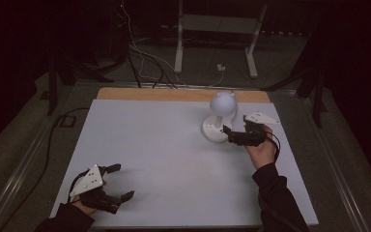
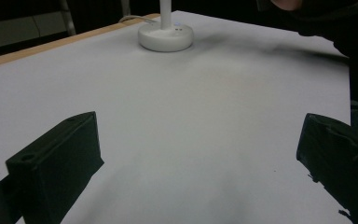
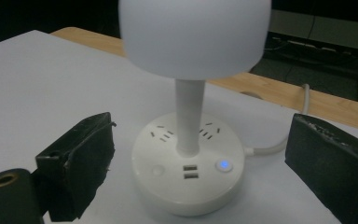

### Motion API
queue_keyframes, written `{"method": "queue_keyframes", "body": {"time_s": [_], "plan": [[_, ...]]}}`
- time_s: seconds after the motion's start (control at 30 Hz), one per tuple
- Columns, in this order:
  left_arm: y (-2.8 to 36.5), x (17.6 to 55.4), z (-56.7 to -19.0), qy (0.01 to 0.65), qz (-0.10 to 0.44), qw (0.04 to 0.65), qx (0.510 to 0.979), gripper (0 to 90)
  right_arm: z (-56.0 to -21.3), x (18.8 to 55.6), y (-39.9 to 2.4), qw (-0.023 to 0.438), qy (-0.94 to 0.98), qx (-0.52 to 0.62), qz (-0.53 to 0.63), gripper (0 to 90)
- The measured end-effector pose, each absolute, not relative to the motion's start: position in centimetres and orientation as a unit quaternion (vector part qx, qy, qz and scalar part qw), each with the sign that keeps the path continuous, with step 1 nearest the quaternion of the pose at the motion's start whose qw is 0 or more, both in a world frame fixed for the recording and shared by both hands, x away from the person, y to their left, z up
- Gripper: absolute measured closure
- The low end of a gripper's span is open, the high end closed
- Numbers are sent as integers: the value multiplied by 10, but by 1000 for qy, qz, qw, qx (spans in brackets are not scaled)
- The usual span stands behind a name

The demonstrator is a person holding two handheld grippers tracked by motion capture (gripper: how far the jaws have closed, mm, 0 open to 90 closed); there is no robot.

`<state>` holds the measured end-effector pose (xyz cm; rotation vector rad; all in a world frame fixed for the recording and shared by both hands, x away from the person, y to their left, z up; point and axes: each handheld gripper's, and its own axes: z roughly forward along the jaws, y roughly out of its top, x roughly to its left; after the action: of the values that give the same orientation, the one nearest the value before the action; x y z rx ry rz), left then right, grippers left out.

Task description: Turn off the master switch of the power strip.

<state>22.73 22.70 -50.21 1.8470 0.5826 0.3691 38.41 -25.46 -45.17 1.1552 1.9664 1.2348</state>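
Right gripper (image 1: 228,133) jaws wide, flanking round white plastic lamp base (image 3: 188,169), pads clear of it. Base carries sockets, USB ports, lit blue button (image 3: 223,164); stem and white dome shade (image 1: 222,102) above. Lamp stands far right on white table (image 1: 149,145). Left gripper (image 1: 118,182) jaws wide, nothing between, near front-left corner.

We see a table (image 1: 174,159) with a pale grey top and a wooden strip along its far edge, filling the middle of the frame. A white lamp (image 1: 219,121) stands on it right of centre, toward the far edge.
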Motion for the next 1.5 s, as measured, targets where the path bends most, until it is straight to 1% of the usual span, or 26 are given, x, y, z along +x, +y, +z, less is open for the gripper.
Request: {"method": "queue_keyframes", "body": {"time_s": [0.23,0.37,0.57,0.6,0.63,0.73,0.8,0.9,0.97,1.0,1.03,1.17,1.27,1.33,1.5], "plan": [[227,227,-502,246,156,551,782,3,-456,394,-256,283,719,441,457,75],[227,227,-502,247,155,552,781,3,-460,399,-257,301,717,445,445,72],[227,227,-502,247,155,551,782,3,-467,405,-258,300,701,471,443,75],[227,227,-502,247,155,551,782,3,-468,406,-259,297,698,475,447,87],[227,227,-502,247,154,550,783,3,-469,406,-259,300,696,479,442,118],[227,228,-502,249,153,552,781,3,-472,408,-259,303,688,495,436,148],[227,227,-502,248,154,550,783,3,-473,410,-259,298,684,506,432,154],[227,227,-502,247,154,550,783,3,-474,412,-257,298,683,520,417,209],[227,228,-503,250,151,550,782,3,-474,412,-256,297,682,535,401,362],[227,227,-503,250,151,549,783,3,-475,412,-255,304,682,536,395,400],[227,228,-503,248,152,548,785,3,-475,413,-255,303,682,537,394,409],[227,228,-503,249,151,549,783,3,-478,414,-253,299,678,546,390,552],[227,228,-503,249,151,549,783,3,-479,414,-251,304,674,549,390,643],[227,227,-503,249,152,549,784,3,-480,415,-250,309,673,548,389,719],[227,227,-503,249,151,550,783,3,-486,417,-245,322,675,544,380,847]]}}
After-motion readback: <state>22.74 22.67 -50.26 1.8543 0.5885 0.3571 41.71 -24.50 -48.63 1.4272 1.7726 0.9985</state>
